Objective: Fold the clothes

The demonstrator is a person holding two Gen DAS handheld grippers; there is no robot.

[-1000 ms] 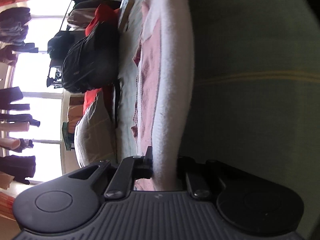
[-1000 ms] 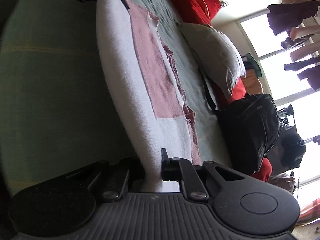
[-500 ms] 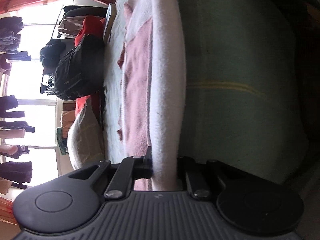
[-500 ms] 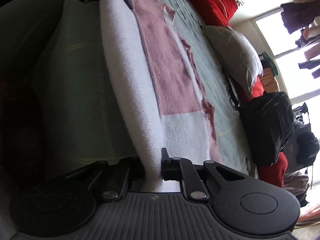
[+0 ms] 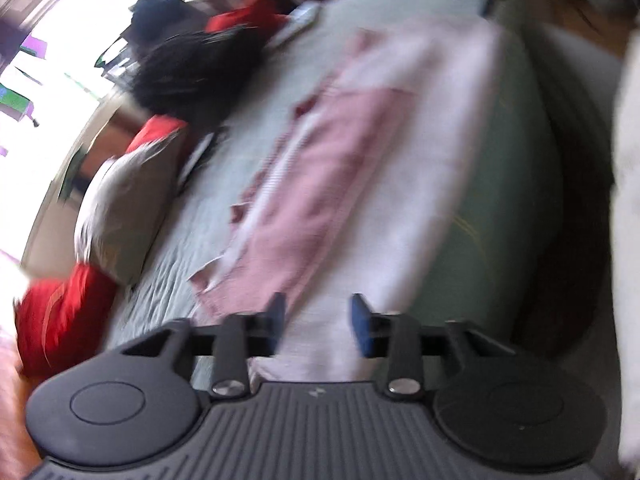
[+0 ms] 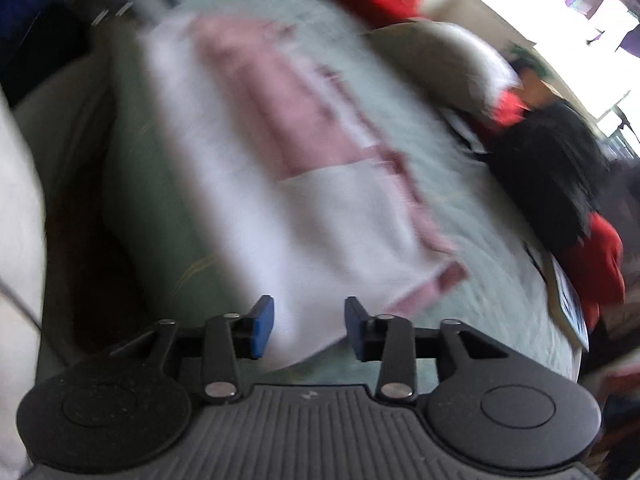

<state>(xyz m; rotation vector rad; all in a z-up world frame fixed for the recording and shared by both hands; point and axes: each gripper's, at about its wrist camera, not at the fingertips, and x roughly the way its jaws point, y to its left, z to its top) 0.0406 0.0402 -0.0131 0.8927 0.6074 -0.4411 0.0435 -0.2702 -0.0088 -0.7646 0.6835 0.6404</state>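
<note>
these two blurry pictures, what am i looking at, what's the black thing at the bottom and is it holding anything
Each picture comes from a small camera on a hand-held gripper, a two-finger clamp that a person carries, one in each hand. The black ribbed shape at the bottom is the clamp's body, and the two blue-padded fingers stick forward from it.

One view looks out over the left gripper, the other over the right gripper.

Ahead lies a bed with a pale green cover. On it lies a pink and white garment, laid flat. Further back are a pillow and a black bag.

Both grippers' jaws are opening. The garment shows in the gap between the fingers, but the pads are not pressing on it, so nothing is held.
</note>
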